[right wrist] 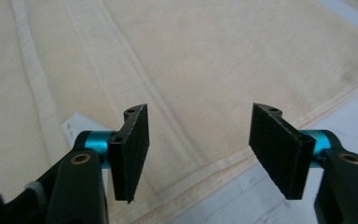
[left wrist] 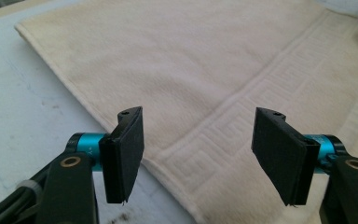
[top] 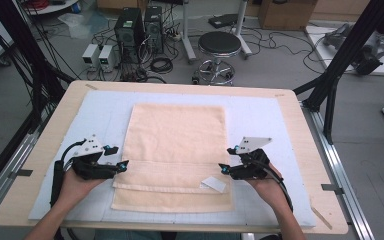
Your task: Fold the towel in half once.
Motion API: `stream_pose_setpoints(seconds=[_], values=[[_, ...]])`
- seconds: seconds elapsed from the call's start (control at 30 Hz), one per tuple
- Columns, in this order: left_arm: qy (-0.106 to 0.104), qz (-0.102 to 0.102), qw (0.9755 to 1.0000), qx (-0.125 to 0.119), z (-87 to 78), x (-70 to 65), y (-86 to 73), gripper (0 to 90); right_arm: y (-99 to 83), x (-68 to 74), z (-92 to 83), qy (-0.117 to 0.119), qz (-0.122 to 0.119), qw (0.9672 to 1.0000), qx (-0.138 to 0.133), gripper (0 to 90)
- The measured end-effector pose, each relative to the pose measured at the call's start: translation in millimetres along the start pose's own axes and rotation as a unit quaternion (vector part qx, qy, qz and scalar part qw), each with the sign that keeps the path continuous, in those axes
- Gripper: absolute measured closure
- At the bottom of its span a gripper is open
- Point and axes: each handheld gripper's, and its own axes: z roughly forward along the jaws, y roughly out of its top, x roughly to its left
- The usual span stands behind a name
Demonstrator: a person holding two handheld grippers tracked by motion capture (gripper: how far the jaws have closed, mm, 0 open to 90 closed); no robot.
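A soft peach towel [top: 177, 150] lies flat on a pale blue mat [top: 260, 115], and the mat lies on the wooden counter [top: 300, 130]. The mat is there to give the towel a clean place to lie. The near part of the towel is folded over, so there are layers along the front, like steps. A small white tag [top: 214, 184] peeks out near the right side of the fold.

The left gripper [top: 121, 164] sits at the towel's left edge, right by the fold. The right gripper [top: 223, 168] sits at the right edge, also by the fold. They are on both sides because a wide towel needs two holds to fold straight. One hold would let it sag or twist.

Both grippers are spread apart and pinch nothing. In the left gripper view, the black pads [left wrist: 126, 154] stand wide with the towel's edge [left wrist: 168, 168] and its patterned band lying below them. In the right gripper view, the pads [right wrist: 133, 149] are also wide, with the towel's hem [right wrist: 205, 172] under them and the blue mat just beside it.

I think the hands are between folds. The grippers are low and close to the edges, ready to grab the cloth for the next fold.
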Motion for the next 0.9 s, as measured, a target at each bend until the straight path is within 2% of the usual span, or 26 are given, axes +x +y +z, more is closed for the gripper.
stream_pose_setpoints(seconds=[0.13, 0.27, 0.37, 0.43, 0.47, 0.53, 0.6, 0.7, 0.73, 0.77, 0.83, 0.9], values=[[-0.020, 0.007, 0.9998, 0.006, -3.9, -8.3, -9.4, 36.0, -11.9, 10.1, 5.8, 0.023, -0.012, 0.9996, 0.014, 44.9], [-0.043, 0.009, 0.9988, 0.023, 0.4, -12.2, -19.5, 43.3, -21.1, 12.3, 10.2, 0.035, -0.011, 0.9990, 0.024, 52.0], [-0.061, 0.018, 0.9969, 0.047, 7.4, -13.4, -21.9, 51.5, -26.2, 12.2, 15.6, 0.040, -0.013, 0.9987, 0.028, 57.0], [-0.072, 0.023, 0.9954, 0.059, 11.8, -15.1, -22.7, 60.3, -29.3, 14.4, 20.6, 0.047, -0.016, 0.9979, 0.042, 60.0], [-0.074, 0.033, 0.9942, 0.071, 15.3, -16.5, -23.1, 63.0, -30.8, 15.4, 22.6, 0.049, -0.018, 0.9978, 0.041, 62.0], [-0.070, 0.042, 0.9933, 0.081, 20.4, -18.2, -24.3, 68.7, -32.3, 16.4, 24.0, 0.049, -0.013, 0.9981, 0.036, 63.9], [-0.068, 0.041, 0.9936, 0.081, 21.6, -18.5, -23.4, 73.2, -32.9, 14.7, 24.6, 0.057, -0.005, 0.9977, 0.037, 67.1], [-0.067, 0.030, 0.9943, 0.077, 22.1, -18.4, -24.0, 78.2, -31.6, 17.1, 24.3, 0.052, -0.017, 0.9977, 0.039, 74.1], [-0.067, 0.031, 0.9943, 0.077, 22.5, -18.0, -23.9, 80.2, -31.2, 17.7, 24.5, 0.060, -0.019, 0.9972, 0.041, 77.9], [-0.067, 0.027, 0.9945, 0.076, 23.3, -18.7, -23.8, 81.6, -30.8, 18.2, 24.5, 0.058, -0.023, 0.9971, 0.043, 79.5], [-0.065, 0.028, 0.9944, 0.079, 23.5, -19.4, -22.7, 83.3, -30.5, 16.9, 24.5, 0.065, -0.015, 0.9969, 0.042, 84.5], [-0.062, 0.027, 0.9946, 0.079, 23.4, -20.5, -22.1, 85.0, -29.4, 14.8, 24.5, 0.069, -0.014, 0.9966, 0.043, 85.6]])
